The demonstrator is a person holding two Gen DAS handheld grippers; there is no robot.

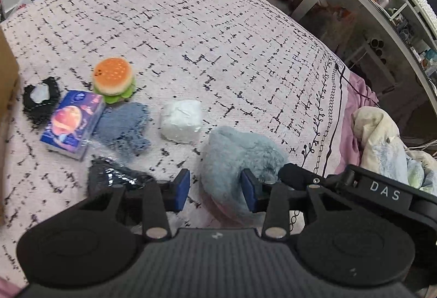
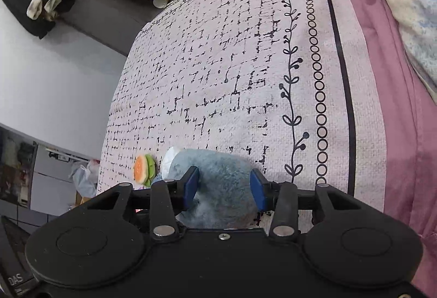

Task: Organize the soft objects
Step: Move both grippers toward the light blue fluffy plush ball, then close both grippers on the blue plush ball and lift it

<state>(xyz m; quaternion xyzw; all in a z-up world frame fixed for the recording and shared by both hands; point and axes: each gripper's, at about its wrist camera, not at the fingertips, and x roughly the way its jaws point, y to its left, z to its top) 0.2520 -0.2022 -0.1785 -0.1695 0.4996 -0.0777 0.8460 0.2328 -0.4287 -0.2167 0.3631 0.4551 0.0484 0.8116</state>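
Fluffy pale-blue plush fabric (image 2: 218, 183) fills the space between the blue-padded fingers of the right gripper (image 2: 224, 186), which stand spread on either side of the mound with the fur pressing against both pads; whether the pads actually squeeze it I cannot tell, though the jaws are wide and the fur bulges between them. That same plush (image 1: 240, 158) lies on the pale pink bedspread with black dash pattern (image 1: 191, 24), near its bordered edge, and in the left wrist view it sits just ahead and to the right of the left gripper (image 1: 215, 188), whose jaws are parted with nothing between them but bedspread; its right pad touches or overlaps the near flank of the fur. Beyond the plush rests a white crumpled soft lump (image 1: 181, 120), and to the left of that a blue-grey knitted cloth (image 1: 125, 128). A purple printed tissue pack (image 1: 72, 124) lies beside the cloth, with a small burger-shaped plush toy (image 1: 114, 79) just behind it and a black lacy item with a pale centre (image 1: 41, 98) further left. A dark glossy wrapped bundle (image 1: 114, 175) lies just left of the left gripper's fingers.
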